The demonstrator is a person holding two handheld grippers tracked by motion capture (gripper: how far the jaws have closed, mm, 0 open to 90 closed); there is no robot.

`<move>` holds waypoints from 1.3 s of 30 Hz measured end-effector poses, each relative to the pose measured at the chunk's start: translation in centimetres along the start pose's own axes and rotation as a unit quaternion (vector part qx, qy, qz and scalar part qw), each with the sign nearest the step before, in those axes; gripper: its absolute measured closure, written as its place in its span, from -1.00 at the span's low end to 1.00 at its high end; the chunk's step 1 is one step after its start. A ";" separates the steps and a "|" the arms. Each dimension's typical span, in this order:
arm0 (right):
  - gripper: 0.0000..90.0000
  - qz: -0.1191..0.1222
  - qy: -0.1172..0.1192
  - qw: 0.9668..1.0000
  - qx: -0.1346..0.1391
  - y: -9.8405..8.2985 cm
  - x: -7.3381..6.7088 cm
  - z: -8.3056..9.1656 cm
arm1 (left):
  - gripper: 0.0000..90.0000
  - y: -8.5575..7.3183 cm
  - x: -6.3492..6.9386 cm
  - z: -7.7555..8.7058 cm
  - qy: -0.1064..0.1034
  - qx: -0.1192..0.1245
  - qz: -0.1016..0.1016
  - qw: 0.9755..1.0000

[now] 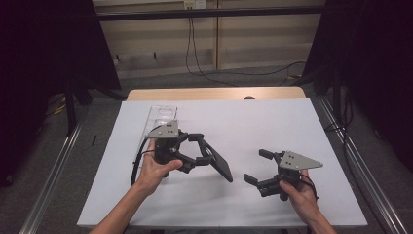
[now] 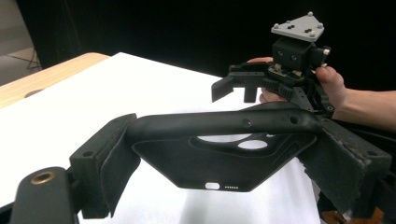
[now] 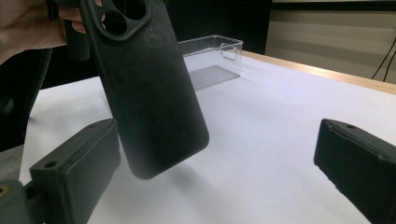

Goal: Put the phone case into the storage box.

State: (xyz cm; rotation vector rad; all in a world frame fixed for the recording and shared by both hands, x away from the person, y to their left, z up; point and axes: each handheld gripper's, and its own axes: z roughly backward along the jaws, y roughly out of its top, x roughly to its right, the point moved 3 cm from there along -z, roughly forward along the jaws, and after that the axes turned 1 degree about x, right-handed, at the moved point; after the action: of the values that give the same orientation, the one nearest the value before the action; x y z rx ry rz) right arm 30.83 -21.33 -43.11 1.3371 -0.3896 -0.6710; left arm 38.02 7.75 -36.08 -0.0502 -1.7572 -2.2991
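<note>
A black phone case [image 1: 220, 165] hangs above the white table, clamped across its width by my left gripper [image 1: 201, 150], which is shut on it. In the left gripper view the case [image 2: 219, 161] spans both padded jaws, camera cut-out toward the far side. My right gripper [image 1: 259, 166] is held to the right of the case, apart from it, open with nothing between its fingers. In the right gripper view the case [image 3: 149, 93] hangs tilted at the left, just past the left jaw, and the right gripper [image 3: 219, 168] gapes wide.
A clear plastic box [image 1: 160, 121] lies on the white sheet [image 1: 253, 122] behind my left hand, also visible as the clear box [image 3: 212, 60]. A wooden table edge [image 1: 214, 93] runs along the back. Metal rails flank the table.
</note>
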 end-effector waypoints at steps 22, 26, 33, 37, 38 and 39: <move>-1.00 0.012 -0.119 0.993 0.016 -0.7 0.7 3.7 | -0.68 0.3 -0.6 1.3 0.044 0.005 0.009 0.999; -1.00 -0.002 -0.136 0.991 0.012 -1.0 0.7 4.3 | -0.68 0.4 -0.8 1.5 0.051 0.005 0.008 0.999; -1.00 -0.004 -0.169 0.986 0.013 -1.7 0.7 5.7 | -0.68 0.6 -1.1 2.0 0.067 0.008 0.011 0.998; -1.00 -0.003 -0.198 0.980 0.017 -2.0 1.1 6.3 | -0.68 0.7 -1.4 2.6 0.079 0.009 0.016 0.997; -1.00 -0.003 -0.203 0.979 0.017 -2.0 1.2 6.5 | -0.68 0.7 -1.5 2.8 0.082 0.008 0.016 0.996; -1.00 -0.006 -0.203 0.979 0.018 -2.0 1.2 6.6 | -0.68 0.8 -1.6 2.9 0.085 0.010 0.018 0.996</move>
State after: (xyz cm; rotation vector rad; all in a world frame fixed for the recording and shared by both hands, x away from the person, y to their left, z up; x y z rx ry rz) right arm 27.27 -27.28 -43.82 1.2337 -0.7244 -0.9551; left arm 39.34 10.65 -34.82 0.1137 -1.6794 -2.1908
